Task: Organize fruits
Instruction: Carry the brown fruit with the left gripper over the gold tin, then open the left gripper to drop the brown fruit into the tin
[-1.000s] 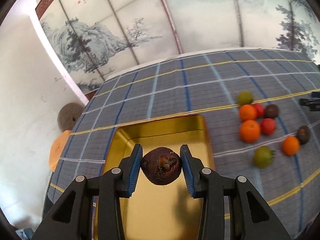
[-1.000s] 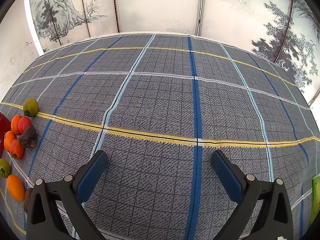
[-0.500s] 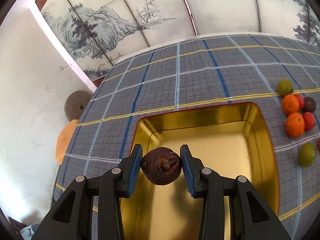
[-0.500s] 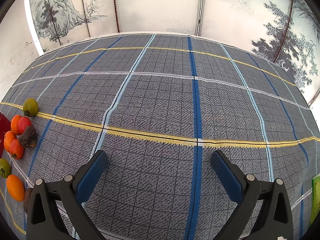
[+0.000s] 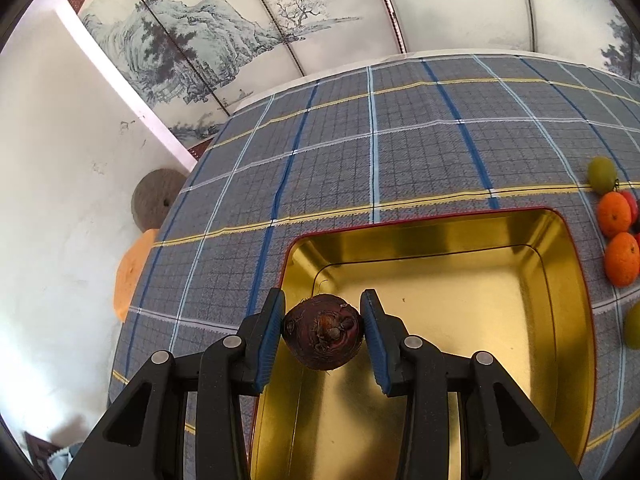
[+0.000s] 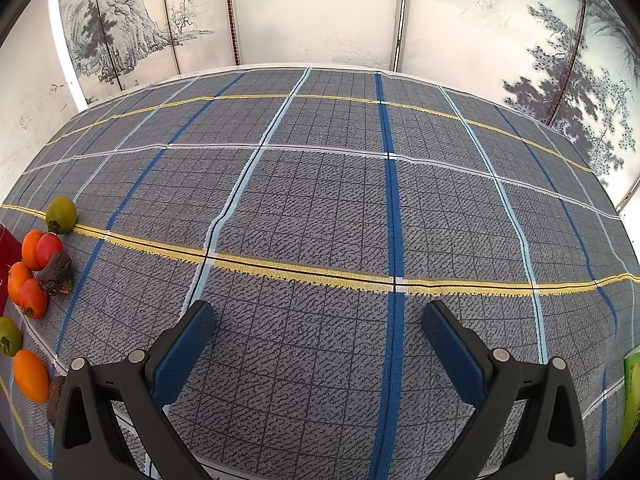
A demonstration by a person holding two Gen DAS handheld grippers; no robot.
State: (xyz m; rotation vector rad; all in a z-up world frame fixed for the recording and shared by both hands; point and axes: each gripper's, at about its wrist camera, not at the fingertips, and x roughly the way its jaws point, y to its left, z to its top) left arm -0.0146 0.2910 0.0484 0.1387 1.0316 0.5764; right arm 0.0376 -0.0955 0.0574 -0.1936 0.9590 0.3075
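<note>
My left gripper (image 5: 322,330) is shut on a dark brown round fruit (image 5: 323,332), held above the near left part of a gold tray (image 5: 460,268) with a red rim. Right of the tray lie loose fruits: two oranges (image 5: 621,258), a green one (image 5: 602,174) and another green one (image 5: 633,326) cut off by the frame edge. In the right wrist view my right gripper (image 6: 318,326) stands open over bare checked cloth. The fruit pile sits at its far left: a green fruit (image 6: 61,214), red and orange ones (image 6: 33,298) and a dark brown one (image 6: 56,274).
A grey checked cloth (image 6: 320,200) with blue, white and yellow lines covers the table. Painted screen panels stand behind it. A round stone disc (image 5: 156,204) and an orange cushion (image 5: 130,272) lie off the table's left edge. A green packet (image 6: 631,400) shows at the right edge.
My left gripper carried the brown fruit leftward and lower over the tray, so the tray now fills more of its view and the loose fruits slid to the right edge. The right gripper stayed still.
</note>
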